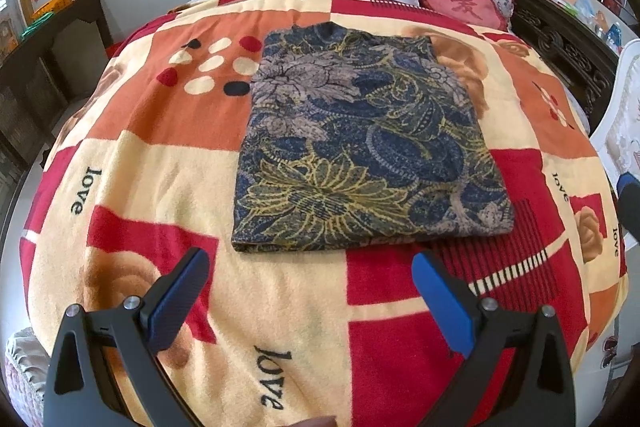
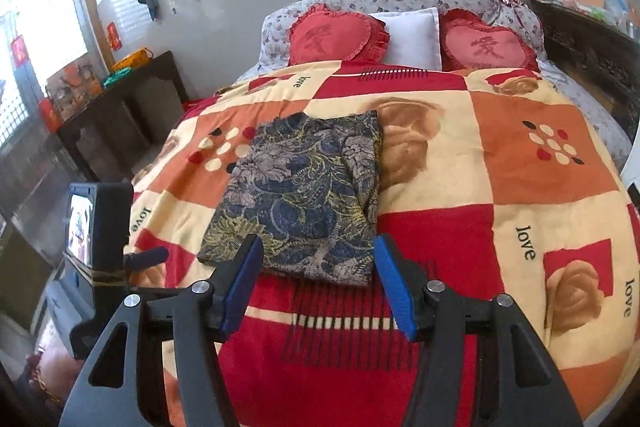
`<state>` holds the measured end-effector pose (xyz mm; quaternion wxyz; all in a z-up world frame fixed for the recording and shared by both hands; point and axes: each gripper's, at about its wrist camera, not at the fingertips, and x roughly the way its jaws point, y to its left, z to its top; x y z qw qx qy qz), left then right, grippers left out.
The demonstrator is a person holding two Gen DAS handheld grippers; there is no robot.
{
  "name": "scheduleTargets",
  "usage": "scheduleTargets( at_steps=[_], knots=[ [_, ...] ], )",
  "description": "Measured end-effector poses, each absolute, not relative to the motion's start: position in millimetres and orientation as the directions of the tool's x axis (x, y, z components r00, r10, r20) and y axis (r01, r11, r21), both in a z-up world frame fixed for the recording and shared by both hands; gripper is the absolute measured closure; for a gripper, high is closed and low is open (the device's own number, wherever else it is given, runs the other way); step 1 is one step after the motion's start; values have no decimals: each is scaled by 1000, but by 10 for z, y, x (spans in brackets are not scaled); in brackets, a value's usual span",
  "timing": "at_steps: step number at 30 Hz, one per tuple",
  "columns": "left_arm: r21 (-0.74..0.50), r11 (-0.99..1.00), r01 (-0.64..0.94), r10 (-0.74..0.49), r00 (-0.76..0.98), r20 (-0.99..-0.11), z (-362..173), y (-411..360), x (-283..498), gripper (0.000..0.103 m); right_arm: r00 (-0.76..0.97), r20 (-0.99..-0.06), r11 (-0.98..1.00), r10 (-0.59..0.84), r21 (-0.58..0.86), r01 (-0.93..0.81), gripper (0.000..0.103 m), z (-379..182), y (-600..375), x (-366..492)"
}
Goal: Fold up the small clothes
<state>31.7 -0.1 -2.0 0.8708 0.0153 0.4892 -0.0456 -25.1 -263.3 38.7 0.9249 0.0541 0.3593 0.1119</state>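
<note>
A dark blue, grey and yellow floral garment (image 1: 360, 143) lies folded into a flat rectangle on the patterned blanket (image 1: 160, 155). It also shows in the right wrist view (image 2: 304, 195). My left gripper (image 1: 312, 259) is open and empty, hovering just short of the garment's near edge. My right gripper (image 2: 318, 247) is open and empty, its blue fingertips (image 2: 384, 251) level with the garment's near edge and above it. The left gripper's body (image 2: 100, 227) shows at the left of the right wrist view.
The blanket (image 2: 500, 187) covers a bed. Two red heart cushions (image 2: 340, 35) and a white pillow (image 2: 412, 35) lie at the head. A dark wooden side table (image 2: 120, 107) stands left of the bed. A carved dark headboard (image 1: 560, 43) and a white chair (image 1: 624, 131) are on the right.
</note>
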Motion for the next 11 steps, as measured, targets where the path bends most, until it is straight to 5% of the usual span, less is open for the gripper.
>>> scheduleTargets(
  at_steps=[11],
  knots=[
    [-26,996,88,-69,533,-843,2,-20,285,0,710,-656,966,257,156,-206,32,367,-2550,-285]
  ],
)
